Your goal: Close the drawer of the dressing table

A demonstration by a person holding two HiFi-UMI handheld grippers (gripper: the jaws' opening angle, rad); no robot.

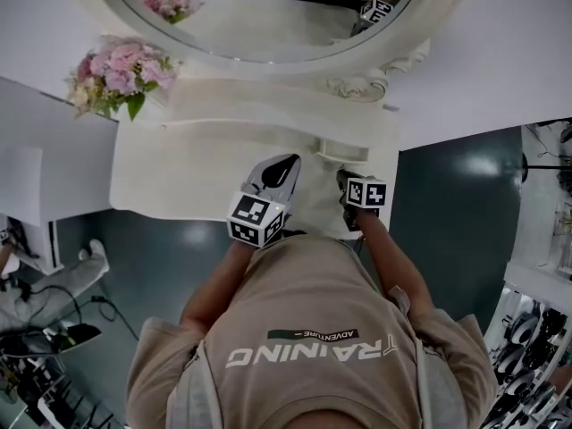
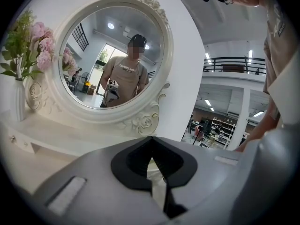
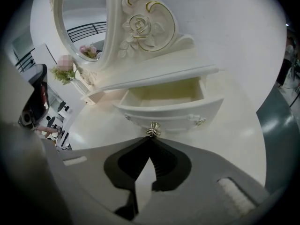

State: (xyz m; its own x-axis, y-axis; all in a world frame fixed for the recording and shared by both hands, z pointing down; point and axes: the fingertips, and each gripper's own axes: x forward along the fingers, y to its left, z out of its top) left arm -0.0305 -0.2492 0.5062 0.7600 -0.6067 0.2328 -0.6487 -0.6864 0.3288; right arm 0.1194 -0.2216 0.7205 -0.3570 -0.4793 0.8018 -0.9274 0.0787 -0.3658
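Observation:
The white dressing table [image 1: 192, 172] stands below its oval mirror [image 1: 259, 25]. Its small drawer [image 3: 171, 109] on the raised shelf is pulled out, and I can see its pale, bare inside. A metal knob [image 3: 152, 130] sits at the middle of the curved front. My right gripper [image 3: 150, 143] is shut, its tips right in front of the knob and about touching it. In the head view the drawer [image 1: 342, 150] lies just beyond the right gripper [image 1: 344, 180]. My left gripper [image 1: 284, 164] hovers over the tabletop beside it, shut and holding nothing.
A vase of pink flowers [image 1: 118, 74] stands at the table's left end. The carved mirror frame [image 2: 145, 121] rises behind the shelf, directly ahead of the left gripper [image 2: 151, 142]. Dark floor [image 1: 456, 204] lies to the table's right; cables and gear sit at the lower left.

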